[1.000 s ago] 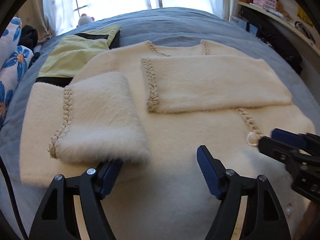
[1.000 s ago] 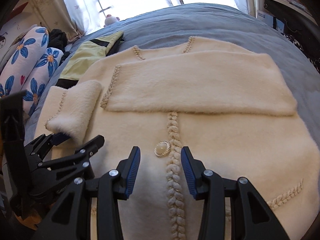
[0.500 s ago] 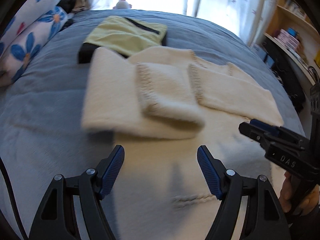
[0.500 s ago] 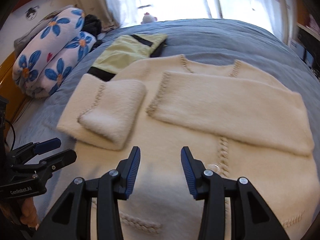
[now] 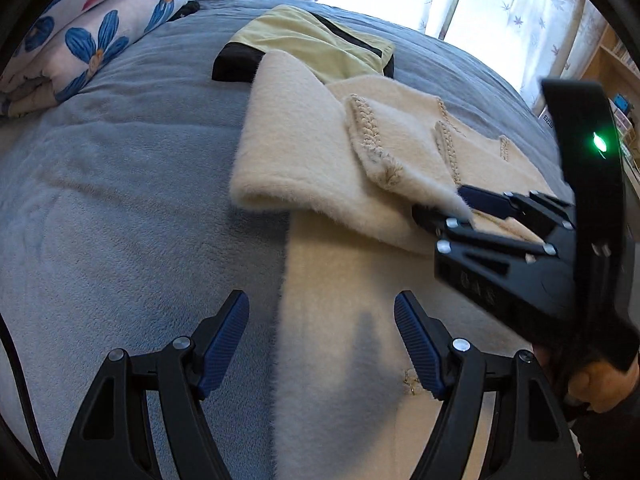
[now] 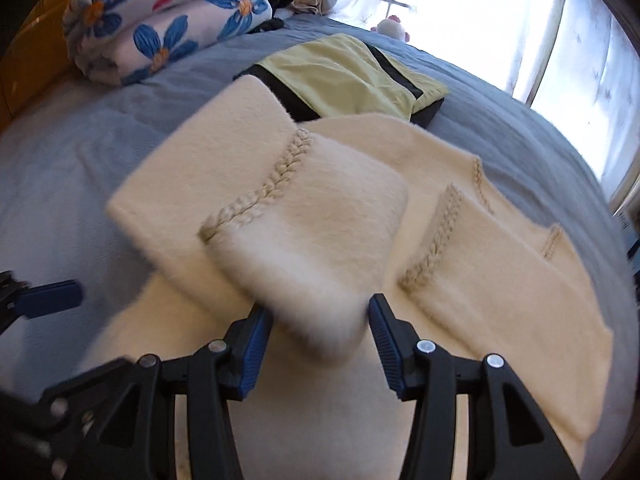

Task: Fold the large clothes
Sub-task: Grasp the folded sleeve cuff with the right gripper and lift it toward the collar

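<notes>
A large fluffy cream cardigan (image 5: 340,320) with braided trim lies spread on a blue-grey bed (image 5: 120,220). Both sleeves lie folded across its body. My left gripper (image 5: 322,344) is open and empty, hovering over the cardigan's left edge. My right gripper (image 6: 320,340) is open, its jaws standing on either side of the folded left sleeve's cuff (image 6: 316,280) without closing on it. In the left wrist view the right gripper (image 5: 452,206) shows at that cuff (image 5: 400,168). The other folded sleeve (image 6: 500,276) lies to the right.
A folded yellow-green garment with black trim (image 5: 316,46) lies just beyond the cardigan. Rolled floral bedding (image 6: 160,28) sits at the far left. A small plush toy (image 6: 394,26) is by the curtained window. Shelves (image 5: 624,92) stand at the right.
Both grippers swung left over the cardigan. The right gripper moved forward until its open jaws straddle the folded sleeve's cuff. The left gripper moved over the cardigan's left edge.
</notes>
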### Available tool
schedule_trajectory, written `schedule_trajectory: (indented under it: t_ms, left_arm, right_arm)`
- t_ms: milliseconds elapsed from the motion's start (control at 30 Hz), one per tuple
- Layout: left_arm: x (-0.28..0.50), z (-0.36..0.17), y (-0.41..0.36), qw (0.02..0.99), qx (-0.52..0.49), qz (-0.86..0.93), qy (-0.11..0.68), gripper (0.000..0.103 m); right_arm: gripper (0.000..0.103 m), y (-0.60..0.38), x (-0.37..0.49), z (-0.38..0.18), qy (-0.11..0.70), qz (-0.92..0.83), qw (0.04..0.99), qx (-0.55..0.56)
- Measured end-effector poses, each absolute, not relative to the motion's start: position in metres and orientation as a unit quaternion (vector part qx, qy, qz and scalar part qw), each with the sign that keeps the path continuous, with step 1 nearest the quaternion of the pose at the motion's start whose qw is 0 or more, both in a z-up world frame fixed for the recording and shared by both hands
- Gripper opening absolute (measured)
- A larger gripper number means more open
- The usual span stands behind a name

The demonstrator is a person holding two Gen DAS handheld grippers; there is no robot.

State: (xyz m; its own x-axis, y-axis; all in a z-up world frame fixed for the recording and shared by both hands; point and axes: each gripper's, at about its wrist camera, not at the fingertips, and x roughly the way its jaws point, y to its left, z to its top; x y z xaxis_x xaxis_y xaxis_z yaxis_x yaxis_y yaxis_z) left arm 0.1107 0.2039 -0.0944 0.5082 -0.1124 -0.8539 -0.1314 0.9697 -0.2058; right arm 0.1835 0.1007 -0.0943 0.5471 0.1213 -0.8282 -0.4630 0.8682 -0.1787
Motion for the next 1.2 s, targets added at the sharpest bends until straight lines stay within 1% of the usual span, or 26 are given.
schedule_trajectory:
  t_ms: [33, 67, 200, 300, 367, 467, 567, 633, 667, 700, 767, 800, 833, 900, 967, 1100, 1200]
  left_arm:
    - [0.11, -0.094, 0.204, 0.86, -0.124, 0.007, 0.495, 0.074]
    - [0.11, -0.095, 0.204, 0.86, -0.125, 0.008, 0.494, 0.074]
    - [0.107, -0.093, 0.203, 0.862, -0.126, 0.004, 0.491, 0.074]
    - [0.104, -0.093, 0.2, 0.863, -0.123, 0.0, 0.491, 0.074]
    - [0.104, -0.094, 0.198, 0.863, -0.122, -0.004, 0.49, 0.074]
    - [0.105, -0.095, 0.194, 0.861, -0.12, -0.011, 0.494, 0.074]
    - [0.11, -0.095, 0.187, 0.86, -0.109, -0.021, 0.498, 0.074]
    - [0.115, -0.093, 0.183, 0.861, -0.096, -0.025, 0.498, 0.074]
    - [0.118, -0.09, 0.182, 0.863, -0.09, -0.029, 0.496, 0.074]
    - [0.122, -0.087, 0.181, 0.864, -0.085, -0.033, 0.494, 0.074]
    - [0.131, -0.079, 0.182, 0.869, -0.075, -0.04, 0.488, 0.074]
    - [0.136, -0.075, 0.183, 0.87, -0.071, -0.044, 0.485, 0.074]
    - [0.144, -0.072, 0.185, 0.873, -0.067, -0.05, 0.481, 0.074]
    - [0.164, -0.071, 0.189, 0.873, -0.058, -0.055, 0.48, 0.074]
    - [0.189, -0.077, 0.193, 0.871, -0.042, -0.052, 0.486, 0.074]
    - [0.242, -0.1, 0.204, 0.853, -0.051, -0.044, 0.517, 0.074]
    - [0.264, -0.115, 0.212, 0.846, -0.068, -0.046, 0.527, 0.074]
  right_arm:
    - [0.012, 0.102, 0.19, -0.089, 0.45, 0.177, 0.856, -0.183]
    - [0.008, 0.1, 0.196, -0.079, 0.453, 0.179, 0.857, -0.169]
    - [0.008, 0.072, 0.204, -0.014, 0.39, 0.184, 0.896, -0.101]
    - [0.008, 0.019, 0.208, 0.021, 0.377, 0.182, 0.908, -0.002]
    - [0.008, -0.022, 0.207, 0.024, 0.385, 0.166, 0.906, 0.052]
    - [0.008, -0.077, 0.198, -0.001, 0.424, 0.131, 0.891, 0.093]
    - [0.012, -0.122, 0.186, -0.053, 0.502, 0.108, 0.851, 0.113]
    - [0.016, -0.152, 0.174, -0.088, 0.552, 0.1, 0.814, 0.148]
    - [0.021, -0.165, 0.167, -0.098, 0.564, 0.095, 0.803, 0.164]
    - [0.028, -0.176, 0.161, -0.104, 0.569, 0.089, 0.799, 0.176]
    - [0.032, -0.192, 0.155, -0.102, 0.558, 0.084, 0.804, 0.19]
    - [0.037, -0.196, 0.155, -0.097, 0.548, 0.082, 0.81, 0.194]
    - [0.04, -0.2, 0.158, -0.091, 0.536, 0.08, 0.817, 0.197]
    - [0.051, -0.204, 0.169, -0.081, 0.517, 0.081, 0.828, 0.2]
    - [0.055, -0.207, 0.185, -0.078, 0.507, 0.078, 0.835, 0.199]
    - [0.055, -0.208, 0.23, -0.088, 0.514, 0.063, 0.836, 0.181]
    - [0.055, -0.207, 0.252, -0.104, 0.526, 0.046, 0.833, 0.166]
